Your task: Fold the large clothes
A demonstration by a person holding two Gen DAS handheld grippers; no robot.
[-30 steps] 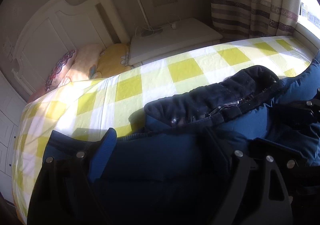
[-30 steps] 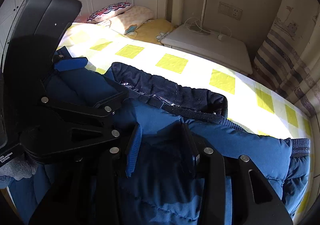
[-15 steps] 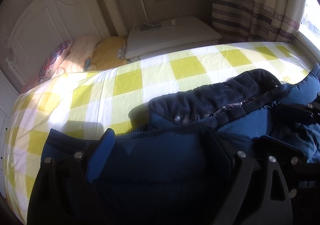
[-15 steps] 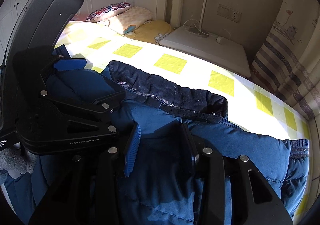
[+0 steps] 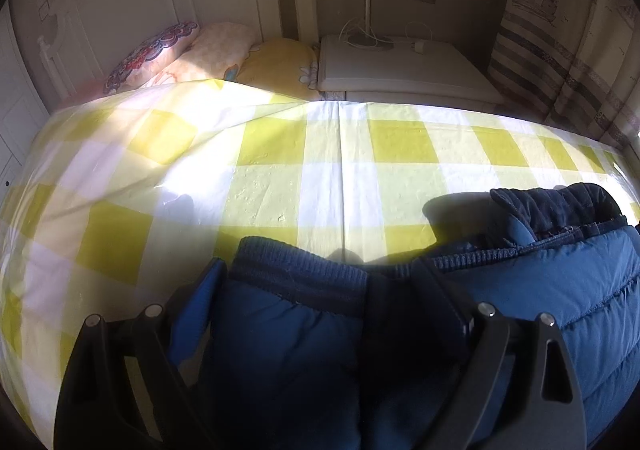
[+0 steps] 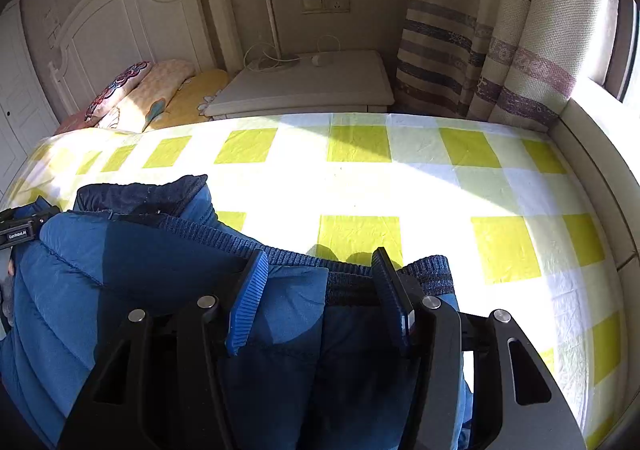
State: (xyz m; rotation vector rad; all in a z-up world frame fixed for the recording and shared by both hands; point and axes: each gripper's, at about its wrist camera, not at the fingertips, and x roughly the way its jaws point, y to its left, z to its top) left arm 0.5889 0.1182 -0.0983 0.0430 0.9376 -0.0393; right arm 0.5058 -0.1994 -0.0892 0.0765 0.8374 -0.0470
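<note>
A blue puffer jacket [image 5: 560,290] with a dark fleece collar [image 5: 556,206] lies on the yellow-and-white checked bed. My left gripper [image 5: 320,282] is open, its fingers straddling a knit-ribbed cuff [image 5: 296,270] at the jacket's left end. My right gripper [image 6: 320,274] is open too, its blue-padded fingers straddling the jacket's ribbed hem [image 6: 352,282] at the right end. The jacket [image 6: 120,270] stretches left from there, with its collar [image 6: 140,194] at the far side. The left gripper's body [image 6: 20,230] shows at the left edge of the right wrist view.
The checked sheet [image 5: 320,170] covers the bed [image 6: 400,178]. Pillows [image 5: 200,54] lie by the white headboard [image 6: 120,34]. A white nightstand [image 6: 312,86] with a lamp and cables stands behind. Striped curtains [image 6: 480,50] and a window ledge [image 6: 592,138] are at the right.
Both grippers have moved apart along the jacket, the left to the left cuff, the right to the right hem. The jacket now lies spread wider. Both views have swung toward the headboard wall.
</note>
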